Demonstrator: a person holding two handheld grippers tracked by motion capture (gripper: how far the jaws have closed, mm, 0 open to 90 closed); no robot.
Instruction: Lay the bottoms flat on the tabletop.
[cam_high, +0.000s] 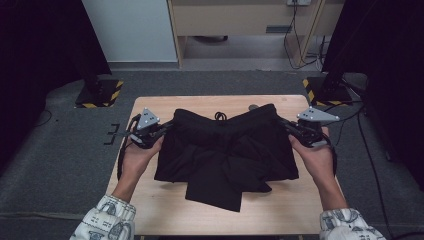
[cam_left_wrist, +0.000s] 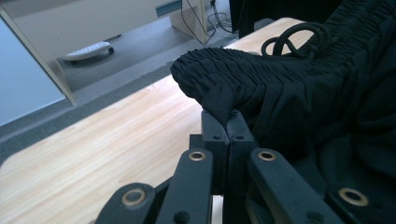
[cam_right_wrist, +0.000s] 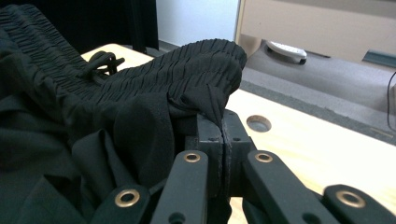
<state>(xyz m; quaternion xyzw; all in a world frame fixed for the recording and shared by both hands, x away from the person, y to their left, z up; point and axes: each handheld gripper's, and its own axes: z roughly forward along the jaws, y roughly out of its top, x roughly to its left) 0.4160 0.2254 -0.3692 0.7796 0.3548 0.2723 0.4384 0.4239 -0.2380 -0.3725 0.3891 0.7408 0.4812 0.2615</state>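
1 black shorts (cam_high: 225, 150) – L gripper (cam_high: 167, 128) & R gripper (cam_high: 286, 126) each clamped on its waistband; 1 table (cam_high: 150, 200).

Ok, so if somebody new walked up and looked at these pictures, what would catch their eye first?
Probably the black shorts spread across the middle of the wooden table, with their gathered waistband stretched between the two grippers. The left gripper pinches one end of the waistband and the right gripper the other, both shut on the cloth. A looped black drawstring lies at the waistband's middle, toward the table's far edge.
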